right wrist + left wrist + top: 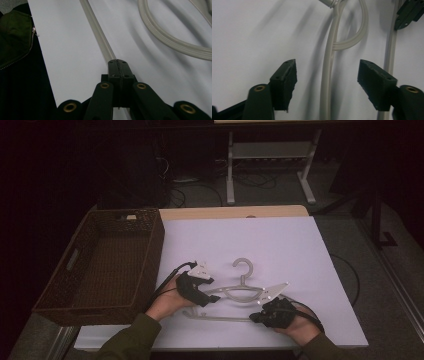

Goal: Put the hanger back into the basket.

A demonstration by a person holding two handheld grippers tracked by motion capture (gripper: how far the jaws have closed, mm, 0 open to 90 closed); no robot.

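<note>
Table [300,240] with the white sheet takes most of the high view; wicker basket [107,265] sits at left, empty as far as I can see. Hanger [240,292] lies flat at lower centre of the sheet, hook toward the top of frame, between the two hands. Right gripper [256,317] at lower right is pressed together, pinching the hanger's bottom bar [100,37]; jaws look fully clamped in the right gripper view. Left gripper [212,298] at lower centre-left is spread, straddling the hanger's shoulder arm [328,75], pads clear of it on both sides. For a clean grab: centre the arm between the pads, squeeze square on, avoid the loop just above. Left hand [167,302] lies low and angled right; right hand [300,327] points left, wrist low.
</note>
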